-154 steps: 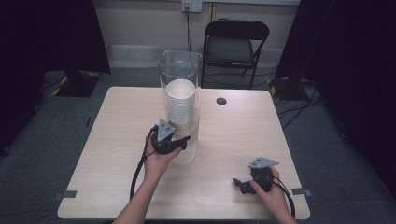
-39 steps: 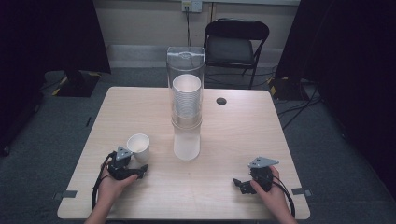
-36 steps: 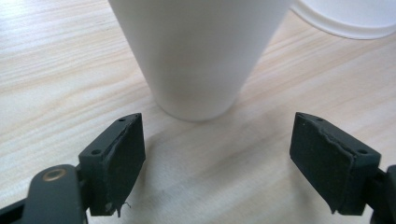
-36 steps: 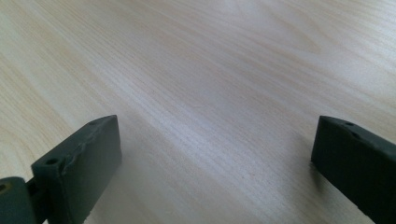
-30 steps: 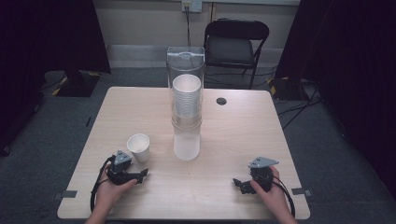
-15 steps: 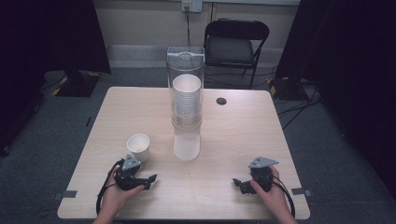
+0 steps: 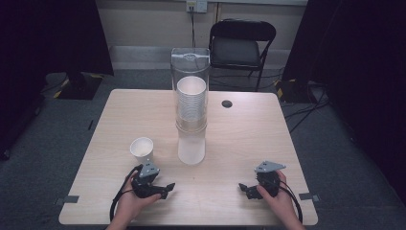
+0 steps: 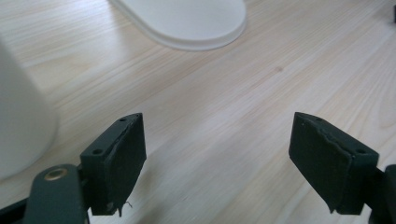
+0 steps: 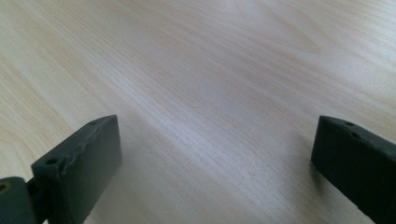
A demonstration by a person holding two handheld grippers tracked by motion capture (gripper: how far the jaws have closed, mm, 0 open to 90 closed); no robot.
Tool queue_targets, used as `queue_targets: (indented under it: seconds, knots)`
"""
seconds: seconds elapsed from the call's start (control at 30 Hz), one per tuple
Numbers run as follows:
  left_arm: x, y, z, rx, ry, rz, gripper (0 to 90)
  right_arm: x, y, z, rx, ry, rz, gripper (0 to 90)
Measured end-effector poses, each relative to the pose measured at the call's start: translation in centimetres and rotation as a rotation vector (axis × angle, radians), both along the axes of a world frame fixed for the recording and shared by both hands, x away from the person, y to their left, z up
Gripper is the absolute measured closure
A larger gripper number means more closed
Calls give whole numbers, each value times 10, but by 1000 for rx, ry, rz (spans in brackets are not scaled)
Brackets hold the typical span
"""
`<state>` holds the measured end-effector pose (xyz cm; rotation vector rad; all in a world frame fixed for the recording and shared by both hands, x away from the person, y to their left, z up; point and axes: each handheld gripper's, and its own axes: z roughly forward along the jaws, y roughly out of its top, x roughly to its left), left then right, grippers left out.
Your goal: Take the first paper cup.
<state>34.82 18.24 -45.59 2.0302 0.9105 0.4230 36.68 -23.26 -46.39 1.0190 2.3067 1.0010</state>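
Left gripper (image 7: pixel 165 188) rests low on the table (image 7: pixel 239 124) near its front edge, jaws spread wide with only bare wood between them. Just beyond it stands the single white paper cup (image 7: pixel 142 148), upright and apart from the jaws. Farther right rises the clear dispenser (image 7: pixel 190 76) holding stacked cups (image 7: pixel 191 103). Right gripper (image 7: pixel 245 189) also lies open, well apart.

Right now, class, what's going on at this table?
A person sits at a wooden table with a claw in each hand. A single paper cup stands upright near the left claw, which is open and empty beside it, apart from it. A tall clear dispenser holding a stack of cups stands mid-table. The right claw rests open on the table's near right side.
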Motion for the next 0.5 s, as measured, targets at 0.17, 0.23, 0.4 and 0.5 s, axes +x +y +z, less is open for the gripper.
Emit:
queue_targets:
  seconds: [0.17,0.23,0.4,0.5]
  knots:
    - [2,-12,2,13,-3,-28,189,0,0,0,0,0,0,12]
    - [3,-17,3,8,-2,-34,189,0,0,0,0,0,0,12]
    - [8,-27,6,-3,-7,-48,193,0,0,0,0,2,-2,12]
    - [12,-32,9,-15,-6,-45,193,0,0,0,0,2,-1,12]
